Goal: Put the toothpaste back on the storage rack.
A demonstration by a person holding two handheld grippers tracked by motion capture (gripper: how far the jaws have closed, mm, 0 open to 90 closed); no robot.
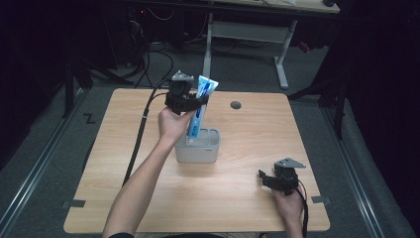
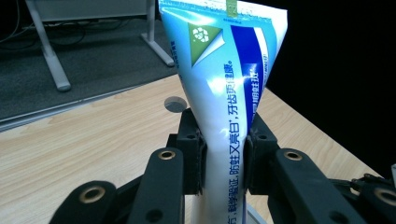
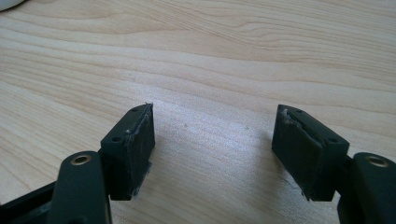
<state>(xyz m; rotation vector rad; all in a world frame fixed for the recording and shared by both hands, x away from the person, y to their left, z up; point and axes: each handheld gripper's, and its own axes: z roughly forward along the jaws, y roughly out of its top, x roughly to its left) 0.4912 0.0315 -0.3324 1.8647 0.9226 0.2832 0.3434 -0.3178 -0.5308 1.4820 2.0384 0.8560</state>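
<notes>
Left gripper (image 1: 190, 102) clamps a toothpaste tube (image 1: 198, 111) upright over the holder (image 1: 198, 147); right gripper (image 1: 270, 179) idles, jaws spread, on the counter (image 1: 237, 198).

I see both of my grippers, left gripper (image 1: 184, 99) and right gripper (image 1: 277, 179), built of black links with brass-ringed screw holes, grey three-cornered top plates and trailing black cables.

A blue-and-white toothpaste tube (image 2: 224, 93), grey holder (image 1: 198, 148), black grippers, light wood-grain table (image 1: 247, 188).
</notes>
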